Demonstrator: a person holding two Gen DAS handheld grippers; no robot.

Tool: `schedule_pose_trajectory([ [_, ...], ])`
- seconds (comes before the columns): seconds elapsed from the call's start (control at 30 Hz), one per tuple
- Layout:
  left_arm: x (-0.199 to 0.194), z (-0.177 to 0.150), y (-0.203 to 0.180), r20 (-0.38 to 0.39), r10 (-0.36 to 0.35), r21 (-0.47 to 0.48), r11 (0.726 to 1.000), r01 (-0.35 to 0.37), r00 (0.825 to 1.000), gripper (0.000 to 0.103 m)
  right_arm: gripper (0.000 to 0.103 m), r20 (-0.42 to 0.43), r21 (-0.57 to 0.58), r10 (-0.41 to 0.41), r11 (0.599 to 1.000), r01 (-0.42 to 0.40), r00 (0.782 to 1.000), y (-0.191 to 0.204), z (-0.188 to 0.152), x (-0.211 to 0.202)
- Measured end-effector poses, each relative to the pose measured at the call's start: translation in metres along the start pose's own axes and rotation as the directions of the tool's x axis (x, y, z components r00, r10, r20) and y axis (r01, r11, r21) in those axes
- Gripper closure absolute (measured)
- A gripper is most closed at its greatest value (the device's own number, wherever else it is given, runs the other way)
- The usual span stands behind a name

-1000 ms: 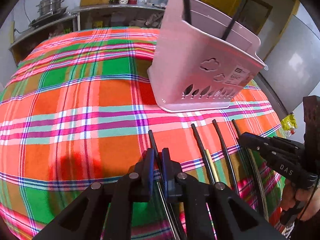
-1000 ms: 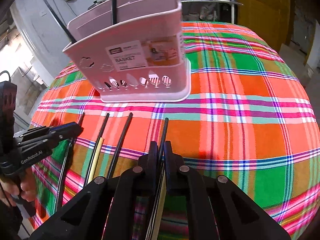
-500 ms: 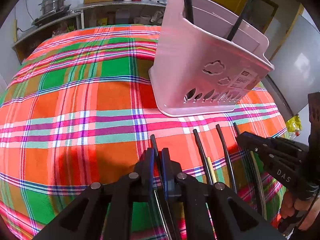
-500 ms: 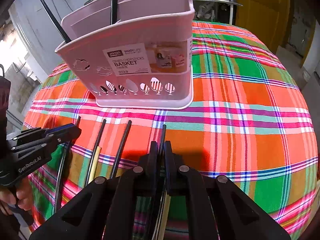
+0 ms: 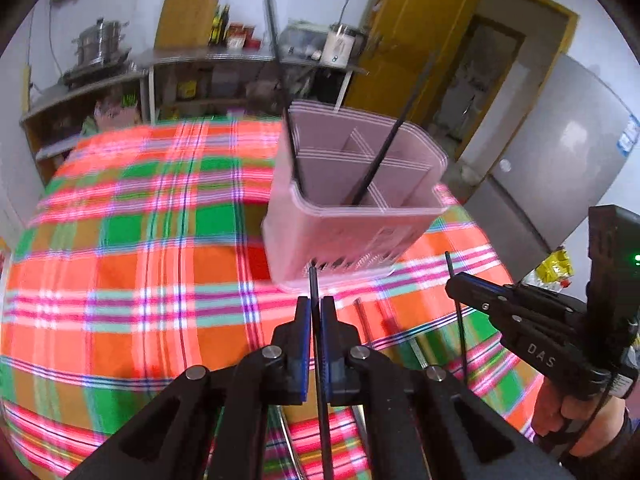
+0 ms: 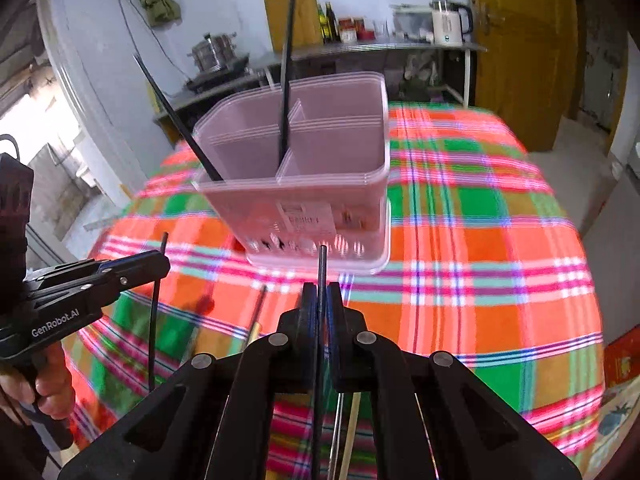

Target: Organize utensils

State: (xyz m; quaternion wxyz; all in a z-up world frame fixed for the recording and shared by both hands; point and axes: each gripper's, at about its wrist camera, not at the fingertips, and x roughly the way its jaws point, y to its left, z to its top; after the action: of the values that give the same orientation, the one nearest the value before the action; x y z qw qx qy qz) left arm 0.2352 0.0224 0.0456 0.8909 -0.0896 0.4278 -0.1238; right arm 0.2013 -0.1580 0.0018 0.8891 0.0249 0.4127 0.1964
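The left gripper (image 5: 315,320) clamps one black chopstick (image 5: 314,286). The right gripper (image 6: 321,304) clamps another chopstick (image 6: 321,264). Both hover near the pink basket (image 5: 340,236) on the plaid tablecloth (image 5: 140,272).

One pink basket (image 5: 352,236) stands on the plaid cloth, holding two black chopsticks (image 5: 382,156). Each of the two grippers (image 5: 316,316) clamps one black chopstick (image 5: 314,284); at least two more utensils (image 5: 362,320) lie near.

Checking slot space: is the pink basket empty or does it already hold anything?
Not empty: the pink basket holds two black chopsticks, leaning in its compartments; the rest looks bare.
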Motion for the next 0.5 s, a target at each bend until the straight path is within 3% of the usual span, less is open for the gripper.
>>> schedule_pose_trajectory([
  [0.27,-0.059,0.026,-0.024,0.11,-0.022,0.059,0.998,0.016,0.994,0.099,0.099,0.134,-0.024,0.01,1.0,-0.007,0.991,0.012,0.018,-0.058],
  [0.5,-0.085,0.038,-0.037,0.167,-0.016,0.095,0.995,0.0,0.986,0.099,0.099,0.219,-0.048,0.012,0.999,-0.002,0.976,0.023,0.03,-0.092],
])
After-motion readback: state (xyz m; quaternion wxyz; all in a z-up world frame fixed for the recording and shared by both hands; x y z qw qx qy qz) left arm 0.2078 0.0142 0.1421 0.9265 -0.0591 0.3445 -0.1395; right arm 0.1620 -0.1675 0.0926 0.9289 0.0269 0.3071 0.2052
